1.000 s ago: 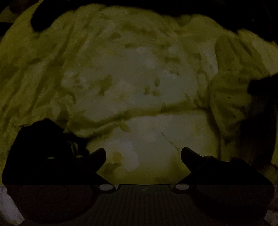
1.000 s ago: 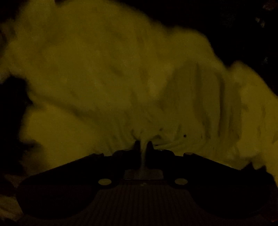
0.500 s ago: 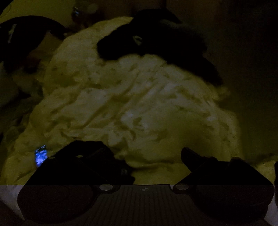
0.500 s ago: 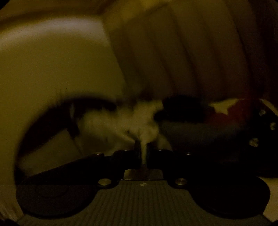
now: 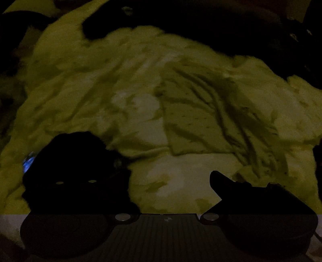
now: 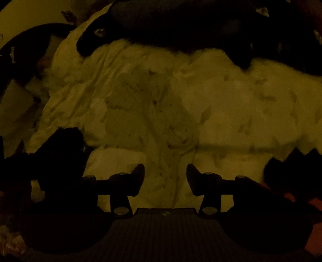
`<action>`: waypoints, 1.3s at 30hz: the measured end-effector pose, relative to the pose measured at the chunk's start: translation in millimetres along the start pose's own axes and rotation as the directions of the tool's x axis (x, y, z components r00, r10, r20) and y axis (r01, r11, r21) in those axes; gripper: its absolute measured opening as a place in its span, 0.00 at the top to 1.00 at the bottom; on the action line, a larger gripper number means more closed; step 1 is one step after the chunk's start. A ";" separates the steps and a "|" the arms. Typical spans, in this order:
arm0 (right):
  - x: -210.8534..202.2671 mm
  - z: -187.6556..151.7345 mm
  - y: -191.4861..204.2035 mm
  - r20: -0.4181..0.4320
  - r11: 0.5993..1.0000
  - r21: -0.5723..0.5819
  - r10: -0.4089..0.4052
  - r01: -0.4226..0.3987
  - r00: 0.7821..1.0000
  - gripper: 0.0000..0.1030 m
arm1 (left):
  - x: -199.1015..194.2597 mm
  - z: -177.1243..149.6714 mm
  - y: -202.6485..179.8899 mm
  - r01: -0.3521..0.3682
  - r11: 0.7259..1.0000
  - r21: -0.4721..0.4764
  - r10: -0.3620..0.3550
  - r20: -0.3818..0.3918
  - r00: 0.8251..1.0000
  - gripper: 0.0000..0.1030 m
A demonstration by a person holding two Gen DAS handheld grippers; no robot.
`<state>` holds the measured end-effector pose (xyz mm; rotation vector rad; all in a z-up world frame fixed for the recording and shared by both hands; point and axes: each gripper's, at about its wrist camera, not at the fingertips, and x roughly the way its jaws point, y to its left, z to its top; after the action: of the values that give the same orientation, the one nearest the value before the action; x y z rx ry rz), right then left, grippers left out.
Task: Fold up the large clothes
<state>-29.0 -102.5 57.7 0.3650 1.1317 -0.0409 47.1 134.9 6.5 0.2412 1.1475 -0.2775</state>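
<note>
The scene is very dark. A pale speckled garment (image 5: 211,121) lies crumpled on a light patterned bedspread (image 5: 90,84); it also shows in the right wrist view (image 6: 145,112), on the bedspread (image 6: 251,104). My left gripper (image 5: 171,179) is open and empty above the bedspread, near the garment's front edge. My right gripper (image 6: 165,177) is open and empty, with the garment's lower end lying between and below its fingers.
Dark clothes (image 5: 181,18) are piled along the far side of the bed (image 6: 181,22). A dark lump (image 5: 74,153) sits by my left finger, with a small blue glowing thing (image 5: 27,163) beside it. Another dark item (image 6: 291,169) lies at the right.
My right gripper was shut on the pale garment and swung it over; now it has opened and the garment lies on the bed. My left gripper stayed open and shifted over the bedspread.
</note>
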 end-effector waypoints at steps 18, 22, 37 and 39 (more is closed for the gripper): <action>134.5 -3.5 33.8 -0.198 0.978 -0.207 -0.072 0.030 0.978 0.96 | 42.5 23.4 16.3 0.008 0.999 0.036 -0.005 -0.073 0.997 0.00; 42.3 -9.4 86.0 -0.150 0.862 -0.394 0.282 -0.319 0.948 0.96 | 42.6 31.6 46.6 -0.061 0.997 -0.051 0.058 -0.058 0.997 0.00; 94.9 -49.3 16.3 -0.304 0.958 -0.247 0.070 -0.149 0.950 0.57 | 75.8 105.8 70.6 -0.074 0.994 -0.083 0.072 -0.029 0.997 0.00; 98.9 -19.9 -3.3 -0.180 0.993 -0.100 0.050 -0.069 0.982 0.42 | 84.3 117.8 62.4 -0.059 0.996 -0.060 0.058 -0.024 0.998 0.00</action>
<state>-4.5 -84.5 -38.6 0.3117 1.2932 0.1058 201.8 147.2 -21.9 0.2243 1.1671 -0.1883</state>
